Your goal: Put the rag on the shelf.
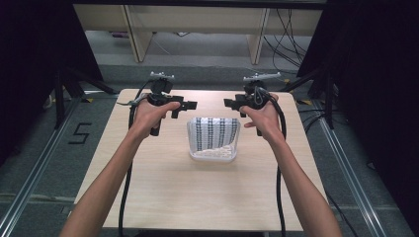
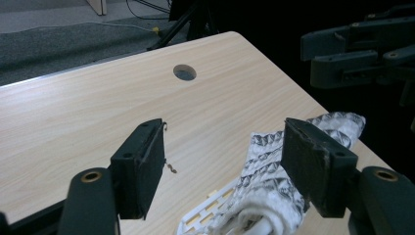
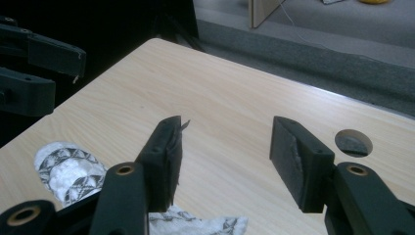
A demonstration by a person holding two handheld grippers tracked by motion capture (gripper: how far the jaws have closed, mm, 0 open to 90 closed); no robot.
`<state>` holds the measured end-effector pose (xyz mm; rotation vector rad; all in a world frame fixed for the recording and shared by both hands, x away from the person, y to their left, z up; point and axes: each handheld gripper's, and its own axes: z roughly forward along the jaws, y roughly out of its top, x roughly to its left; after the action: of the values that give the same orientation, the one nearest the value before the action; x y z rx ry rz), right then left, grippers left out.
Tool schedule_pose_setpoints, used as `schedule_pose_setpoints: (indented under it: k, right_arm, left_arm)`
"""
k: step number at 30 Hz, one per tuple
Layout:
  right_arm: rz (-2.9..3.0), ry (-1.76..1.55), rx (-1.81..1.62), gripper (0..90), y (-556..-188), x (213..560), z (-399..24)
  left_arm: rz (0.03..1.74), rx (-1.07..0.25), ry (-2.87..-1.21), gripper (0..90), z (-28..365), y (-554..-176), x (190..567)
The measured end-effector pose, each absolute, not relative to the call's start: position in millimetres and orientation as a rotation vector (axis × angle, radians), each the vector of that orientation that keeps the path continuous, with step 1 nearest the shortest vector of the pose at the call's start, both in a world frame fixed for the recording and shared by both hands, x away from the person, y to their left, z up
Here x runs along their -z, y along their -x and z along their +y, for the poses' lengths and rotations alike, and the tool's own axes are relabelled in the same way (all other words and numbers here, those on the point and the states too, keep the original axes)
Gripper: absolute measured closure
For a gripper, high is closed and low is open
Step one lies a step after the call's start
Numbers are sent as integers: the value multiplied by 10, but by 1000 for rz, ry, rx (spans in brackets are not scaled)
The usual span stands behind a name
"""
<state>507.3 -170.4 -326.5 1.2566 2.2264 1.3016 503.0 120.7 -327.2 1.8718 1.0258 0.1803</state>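
1. From the high view I am seeing the left gripper (image 1: pixel 190 104) hanging at the upper left of the table (image 1: pixel 163 197) and the right gripper (image 1: pixel 228 103) at the upper right, their tips facing each other across a gap. Just below that gap, near the middle of the frame, a patterned cloth (image 1: pixel 214 132) is lying in a white basket (image 1: pixel 213 157). Neither gripper is touching it.

2. In the left gripper view I am looking along the left gripper (image 2: pixel 222 164), whose jaws are standing wide apart with nothing pinched between them. The cloth (image 2: pixel 266 169) is lying at the lower right, passing behind the right-hand jaw, with the basket (image 2: pixel 205 215) rim peeking out at the bottom. A round hole (image 2: pixel 184 72) is showing in the table top (image 2: pixel 73 112) at upper centre.

3. In the right gripper view the right gripper (image 3: pixel 225 156) is also gaping wide and holding nothing. The cloth (image 3: pixel 68 171) is sitting at the lower left, beside the left-hand jaw.
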Motion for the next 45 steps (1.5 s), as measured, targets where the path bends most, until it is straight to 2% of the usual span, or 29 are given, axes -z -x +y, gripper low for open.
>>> schedule_pose_setpoints:
  k: [22,45]
  right_arm:
    - [2256,-1177,-1374,415,-4750,3186,-1723]
    - [2306,-1041,-1404,391,-4359,3197,-1711]
  left_arm:
    - [935,-207,-1878,255,1256,-4605,3253]
    - [829,-205,-1876,234,1300,-4107,3329]
